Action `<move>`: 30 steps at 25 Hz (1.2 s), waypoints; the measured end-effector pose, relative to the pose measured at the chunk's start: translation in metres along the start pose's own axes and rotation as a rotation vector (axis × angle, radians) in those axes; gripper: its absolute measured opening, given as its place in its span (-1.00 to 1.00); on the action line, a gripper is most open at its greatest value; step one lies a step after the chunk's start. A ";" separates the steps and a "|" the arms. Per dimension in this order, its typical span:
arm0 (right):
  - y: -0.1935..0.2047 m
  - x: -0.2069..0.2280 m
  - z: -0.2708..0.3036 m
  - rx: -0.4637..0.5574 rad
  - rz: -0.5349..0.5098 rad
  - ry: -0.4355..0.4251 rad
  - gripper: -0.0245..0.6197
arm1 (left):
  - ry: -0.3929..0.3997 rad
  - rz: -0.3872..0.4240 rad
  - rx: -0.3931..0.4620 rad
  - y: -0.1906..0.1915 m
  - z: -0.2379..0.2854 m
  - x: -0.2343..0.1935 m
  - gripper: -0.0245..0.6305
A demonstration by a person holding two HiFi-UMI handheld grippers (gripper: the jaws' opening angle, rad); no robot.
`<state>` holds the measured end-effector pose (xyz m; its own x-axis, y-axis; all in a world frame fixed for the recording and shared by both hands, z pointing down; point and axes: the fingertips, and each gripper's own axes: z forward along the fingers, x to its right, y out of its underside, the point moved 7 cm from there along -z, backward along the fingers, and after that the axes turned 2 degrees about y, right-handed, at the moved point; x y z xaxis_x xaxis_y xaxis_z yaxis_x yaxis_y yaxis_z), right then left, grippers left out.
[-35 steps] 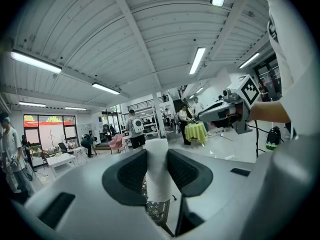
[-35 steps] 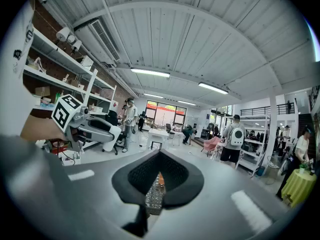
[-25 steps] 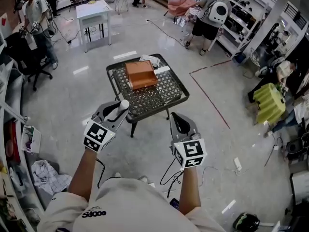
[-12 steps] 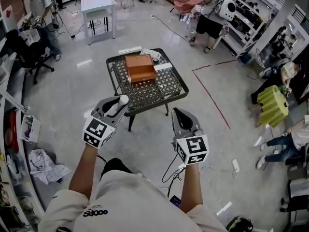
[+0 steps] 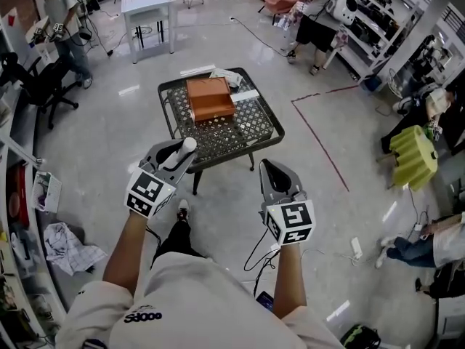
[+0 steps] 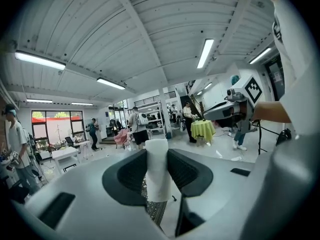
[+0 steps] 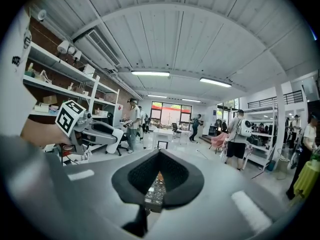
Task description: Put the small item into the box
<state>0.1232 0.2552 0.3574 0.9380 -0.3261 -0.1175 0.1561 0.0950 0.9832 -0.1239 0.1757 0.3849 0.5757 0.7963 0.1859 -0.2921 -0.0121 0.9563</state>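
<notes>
A small white cylinder stands between the jaws of my left gripper, which is shut on it. In the left gripper view the cylinder is upright between the dark pads. The orange-brown box lies closed on the far half of a black mesh table ahead of both grippers. My right gripper hovers short of the table's near right corner. Its tips meet with nothing held, as the right gripper view shows. Both grippers are still clear of the table.
White papers lie beside the box at the table's far edge. A white table stands far back left, and people stand at the back. A yellow-green draped thing sits at right. A cable and red floor tape are nearby.
Both grippers have moved forward toward the mesh table, the left still carrying the white cylinder. The person's foot now shows below the left gripper.
</notes>
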 end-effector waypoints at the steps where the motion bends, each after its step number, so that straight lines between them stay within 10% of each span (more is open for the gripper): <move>1: 0.001 0.003 0.004 -0.002 0.002 0.002 -0.90 | 0.006 0.000 -0.002 0.001 0.006 -0.002 -0.53; 30: -0.014 0.080 0.231 -0.053 0.025 0.063 -0.90 | 0.067 -0.023 -0.042 0.022 0.167 -0.201 -0.53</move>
<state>0.1246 0.0106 0.3669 0.9593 -0.2631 -0.1028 0.1466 0.1525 0.9774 -0.1181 -0.0854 0.4068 0.5310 0.8345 0.1471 -0.3122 0.0313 0.9495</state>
